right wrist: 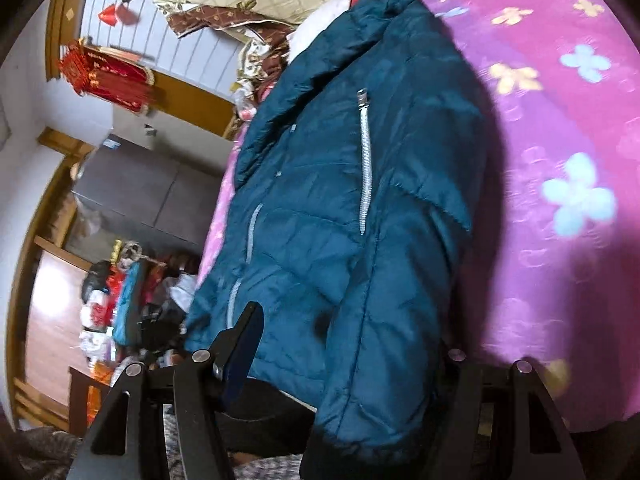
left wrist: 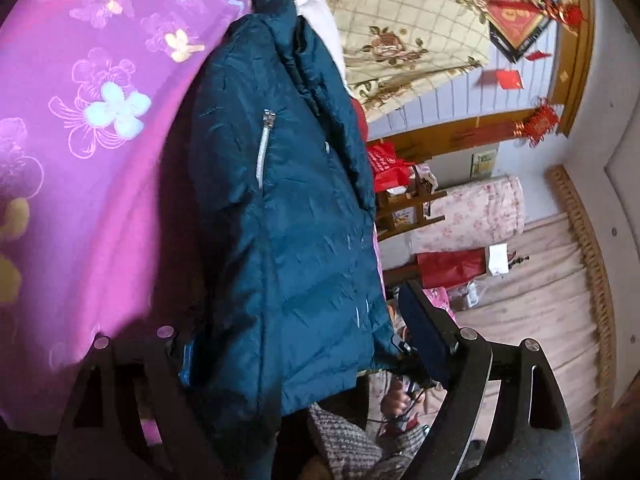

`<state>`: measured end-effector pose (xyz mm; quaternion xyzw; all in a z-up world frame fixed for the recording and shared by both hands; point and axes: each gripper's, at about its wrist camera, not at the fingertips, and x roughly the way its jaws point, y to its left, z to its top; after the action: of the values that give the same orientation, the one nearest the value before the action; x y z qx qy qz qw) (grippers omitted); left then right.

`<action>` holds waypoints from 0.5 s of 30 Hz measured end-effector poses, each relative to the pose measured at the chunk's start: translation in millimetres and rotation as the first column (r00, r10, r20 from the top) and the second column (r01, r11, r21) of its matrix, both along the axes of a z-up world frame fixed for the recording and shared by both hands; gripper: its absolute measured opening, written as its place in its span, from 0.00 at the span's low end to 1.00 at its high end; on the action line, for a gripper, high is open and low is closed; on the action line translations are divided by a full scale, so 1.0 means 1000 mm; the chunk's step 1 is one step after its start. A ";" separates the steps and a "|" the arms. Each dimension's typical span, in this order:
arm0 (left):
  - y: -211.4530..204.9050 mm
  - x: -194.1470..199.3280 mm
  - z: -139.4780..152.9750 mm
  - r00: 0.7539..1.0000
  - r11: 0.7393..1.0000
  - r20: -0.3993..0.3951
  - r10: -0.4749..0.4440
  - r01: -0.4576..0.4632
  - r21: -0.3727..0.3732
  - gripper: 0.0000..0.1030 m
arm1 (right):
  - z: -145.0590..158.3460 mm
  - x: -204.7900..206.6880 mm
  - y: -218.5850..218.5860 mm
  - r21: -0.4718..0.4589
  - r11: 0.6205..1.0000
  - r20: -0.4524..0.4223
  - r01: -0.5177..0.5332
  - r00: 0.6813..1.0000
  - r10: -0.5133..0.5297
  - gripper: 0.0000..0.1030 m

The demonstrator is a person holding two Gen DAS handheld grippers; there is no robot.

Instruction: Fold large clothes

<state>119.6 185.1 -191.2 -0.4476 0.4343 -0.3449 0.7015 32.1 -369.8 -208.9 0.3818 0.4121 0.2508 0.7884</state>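
A: Teal jacket (left wrist: 280,208) — lower hem runs behind the left gripper (left wrist: 304,356), off the bottom edge. Its left finger is mostly buried in fabric.

B: Right gripper (right wrist: 348,356): right finger hidden behind the jacket's cuff (right wrist: 360,420). Floor clutter (right wrist: 120,312) blurred, unidentifiable.

A home bedroom is indicated: a bed with pink floral sheet (left wrist: 80,160) fills the left of the frame, a folded quilt (left wrist: 400,40) and red hanging decorations (left wrist: 536,124) are seen upper right.
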 end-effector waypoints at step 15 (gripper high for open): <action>-0.040 -0.027 0.019 0.999 0.960 0.040 0.009 -0.020 0.280 0.74 | -0.006 -0.017 0.009 -0.058 0.998 -0.013 -0.008 1.000 0.007 0.49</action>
<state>92.8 144.8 -171.7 -0.3400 0.4622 -0.2832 0.7684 15.6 -361.1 -214.5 0.3586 0.4255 0.2394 0.7956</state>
